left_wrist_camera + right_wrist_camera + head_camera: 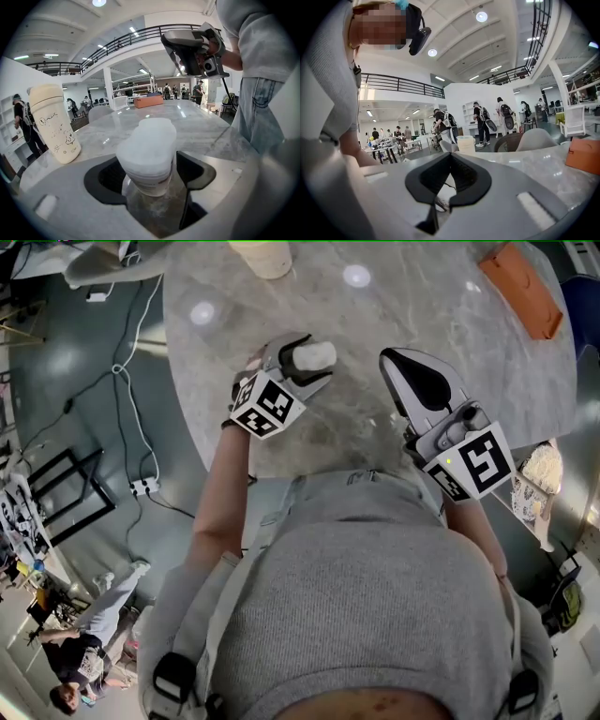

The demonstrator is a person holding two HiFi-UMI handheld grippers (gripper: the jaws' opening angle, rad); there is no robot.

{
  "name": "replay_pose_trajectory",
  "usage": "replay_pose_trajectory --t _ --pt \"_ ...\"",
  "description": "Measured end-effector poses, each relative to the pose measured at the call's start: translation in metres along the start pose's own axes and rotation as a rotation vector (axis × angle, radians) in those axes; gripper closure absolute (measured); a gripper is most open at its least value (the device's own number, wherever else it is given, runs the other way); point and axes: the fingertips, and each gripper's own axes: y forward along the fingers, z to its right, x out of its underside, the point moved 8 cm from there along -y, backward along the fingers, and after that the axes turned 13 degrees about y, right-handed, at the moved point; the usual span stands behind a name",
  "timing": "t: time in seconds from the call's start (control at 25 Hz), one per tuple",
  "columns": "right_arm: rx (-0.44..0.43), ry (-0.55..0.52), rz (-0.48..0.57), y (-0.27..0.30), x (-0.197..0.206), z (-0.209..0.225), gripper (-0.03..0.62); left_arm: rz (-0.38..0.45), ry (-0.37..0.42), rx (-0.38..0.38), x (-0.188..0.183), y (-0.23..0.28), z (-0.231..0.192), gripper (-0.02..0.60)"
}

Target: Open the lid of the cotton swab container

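Observation:
The cotton swab container [319, 354] is a small clear tub with a frosted white lid, held above the marble table [394, 306]. My left gripper [306, 360] is shut on its body, with the lid end sticking out past the jaws. From the left gripper view the container [147, 154] stands between the two dark pads, lid on top. My right gripper [401, 367] hovers to the right of it, apart from it, shut with nothing between its black jaws. In its own view the right gripper [449, 159] shows its jaws closed together.
A cream tumbler [54, 124] stands on the table's far side, also seen as a cream tumbler [264, 254] at the top edge. An orange box [523, 287] lies at the far right. Cables and a power strip [142, 487] lie on the floor to the left.

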Motion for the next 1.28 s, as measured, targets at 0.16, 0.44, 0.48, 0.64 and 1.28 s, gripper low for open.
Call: replay_pose_trajectory --t 0.16,0.44,0.48,0.64,1.28 --pt "0.005 0.000 -0.004 0.000 0.001 0.002 0.592 0.005 -0.002 0.001 0.000 0.003 -0.001 0.249" --pt "0.014 0.006 0.001 -0.002 0.001 0.004 0.592 0.023 -0.011 0.004 -0.002 0.006 -0.003 0.249" --pt "0.014 0.007 0.002 -0.002 0.001 0.005 0.592 0.022 -0.010 0.004 -0.002 0.006 -0.003 0.249" --pt "0.012 0.011 0.002 -0.002 0.000 0.007 0.592 0.019 0.001 0.014 -0.004 0.009 -0.002 0.250" --pt "0.012 0.023 0.008 -0.002 0.000 0.010 0.592 -0.002 0.016 0.037 -0.004 0.012 0.000 0.324"
